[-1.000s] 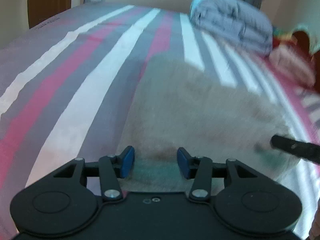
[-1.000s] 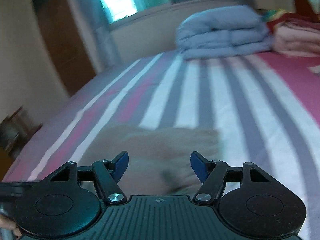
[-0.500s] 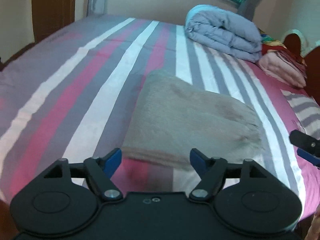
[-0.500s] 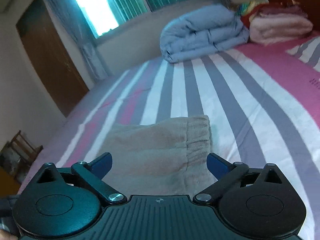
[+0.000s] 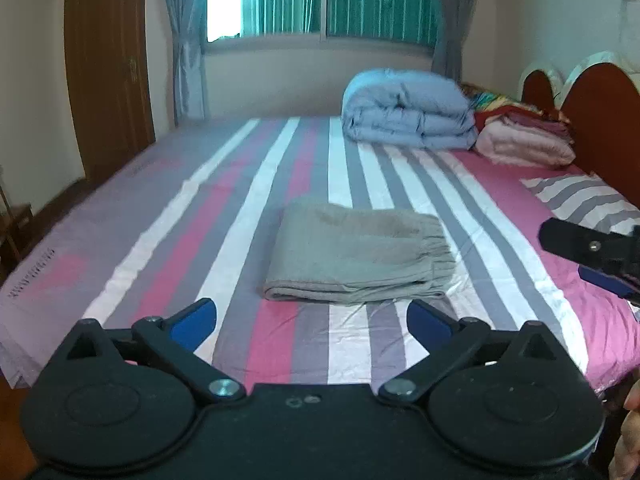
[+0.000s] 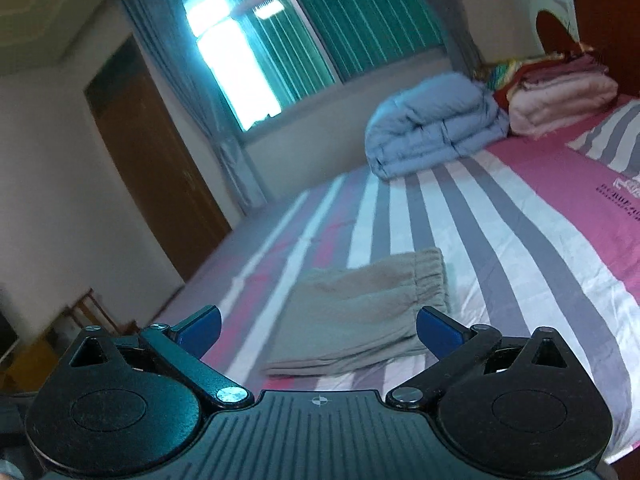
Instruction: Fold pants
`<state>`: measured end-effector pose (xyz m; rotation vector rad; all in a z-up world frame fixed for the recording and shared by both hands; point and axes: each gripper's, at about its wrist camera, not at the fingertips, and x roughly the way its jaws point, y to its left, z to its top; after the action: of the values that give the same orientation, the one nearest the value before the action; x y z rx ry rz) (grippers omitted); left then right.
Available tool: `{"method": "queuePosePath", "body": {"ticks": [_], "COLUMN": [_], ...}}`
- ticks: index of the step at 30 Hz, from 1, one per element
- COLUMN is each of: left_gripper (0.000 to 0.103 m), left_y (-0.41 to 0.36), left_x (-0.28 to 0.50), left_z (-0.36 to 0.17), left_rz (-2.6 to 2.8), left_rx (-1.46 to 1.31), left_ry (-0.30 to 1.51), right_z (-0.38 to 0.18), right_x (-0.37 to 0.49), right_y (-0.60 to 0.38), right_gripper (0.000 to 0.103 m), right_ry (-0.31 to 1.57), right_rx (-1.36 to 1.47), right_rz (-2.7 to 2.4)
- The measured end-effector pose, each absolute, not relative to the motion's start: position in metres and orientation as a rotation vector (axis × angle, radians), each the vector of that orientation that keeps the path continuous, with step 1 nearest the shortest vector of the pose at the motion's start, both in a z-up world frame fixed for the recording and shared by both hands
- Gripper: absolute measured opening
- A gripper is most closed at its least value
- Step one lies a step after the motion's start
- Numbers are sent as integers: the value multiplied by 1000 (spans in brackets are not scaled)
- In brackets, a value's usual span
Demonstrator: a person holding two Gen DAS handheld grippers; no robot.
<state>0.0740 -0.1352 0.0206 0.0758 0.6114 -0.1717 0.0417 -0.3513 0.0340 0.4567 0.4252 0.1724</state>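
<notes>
Your left hand-held gripper [image 5: 311,322] fills the bottom of the left wrist view. Its jaws are opening and stand far apart, with nothing between the blue pads [image 5: 195,322]. The pads sit over the striped sheet, apart from the pants.

Your right hand-held gripper [image 6: 318,330] fills the bottom of the right wrist view. Its jaws are opening, spread wide, and empty. In the left wrist view, one of its black fingers with a blue pad enters at the right edge of the frame, mid-height.

The pants [image 5: 354,256] lie folded into a flat grey-beige rectangle on the bed [image 5: 224,208], at the centre of the left wrist view. The elastic waistband is on the right side of the fold. The stacked layer edges face the lower edge of the frame. In the right wrist view, the pants [image 6: 360,312] appear between the two pads, beyond them.

A folded blue duvet [image 5: 408,110] rests on the bed in the upper right. A pink blanket [image 5: 524,144] lies just beside it, further right. A striped pillow [image 5: 588,200] lies near the right edge.
</notes>
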Motion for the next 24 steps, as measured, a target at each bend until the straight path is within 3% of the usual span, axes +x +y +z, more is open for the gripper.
{"method": "queuePosePath", "body": {"ticks": [9, 24], "left_gripper": [97, 97], "left_y": [-127, -112], "left_x": [-13, 1], "left_z": [23, 5], "left_rz": [-158, -108], "left_rx": [103, 86], "left_ry": [502, 522], "right_z": [46, 22], "right_x": [-56, -56], "right_y": [-325, -304], "right_gripper": [103, 103], "right_ry": [308, 288], "right_rx": [368, 229], "right_rz": [131, 29]}}
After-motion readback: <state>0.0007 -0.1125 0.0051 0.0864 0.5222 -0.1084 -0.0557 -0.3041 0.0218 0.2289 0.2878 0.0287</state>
